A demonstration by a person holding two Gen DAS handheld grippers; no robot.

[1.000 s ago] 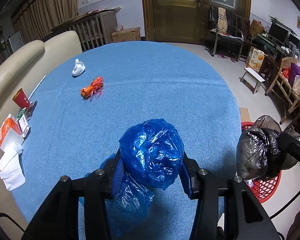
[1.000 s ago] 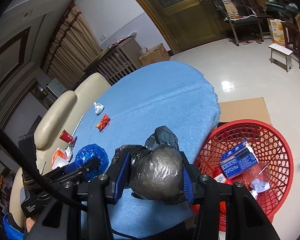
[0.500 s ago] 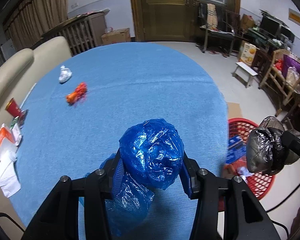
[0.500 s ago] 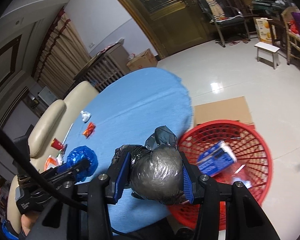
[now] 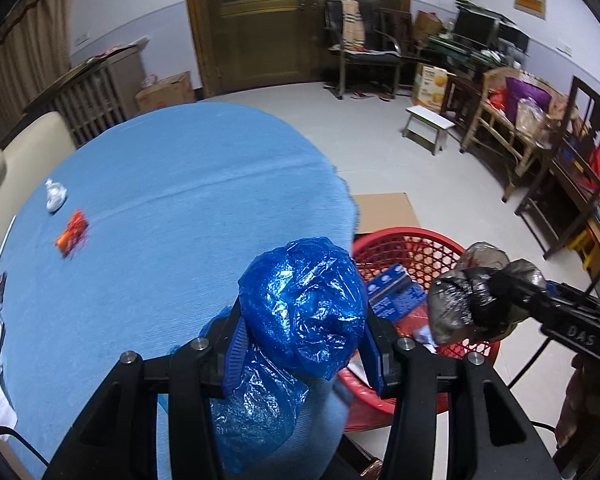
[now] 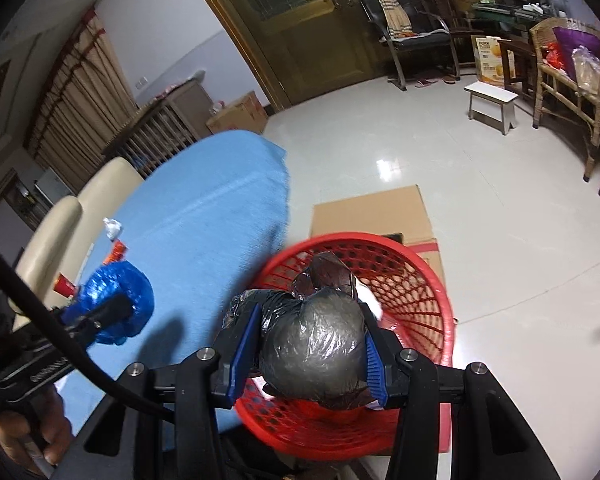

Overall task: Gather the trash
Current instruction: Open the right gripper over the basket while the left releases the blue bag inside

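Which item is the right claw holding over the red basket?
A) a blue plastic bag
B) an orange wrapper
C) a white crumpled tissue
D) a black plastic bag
D: in the right wrist view, the right claw is shut on the black plastic bag, which hangs over the red basket; the blue plastic bag sits in the left claw at the table's edge.

A white stool (image 6: 491, 104) is standing on the tiled floor, a flat cardboard sheet (image 6: 374, 214) is lying nearby, and a black chair (image 5: 366, 54) is sitting before the wooden door (image 5: 256, 20).
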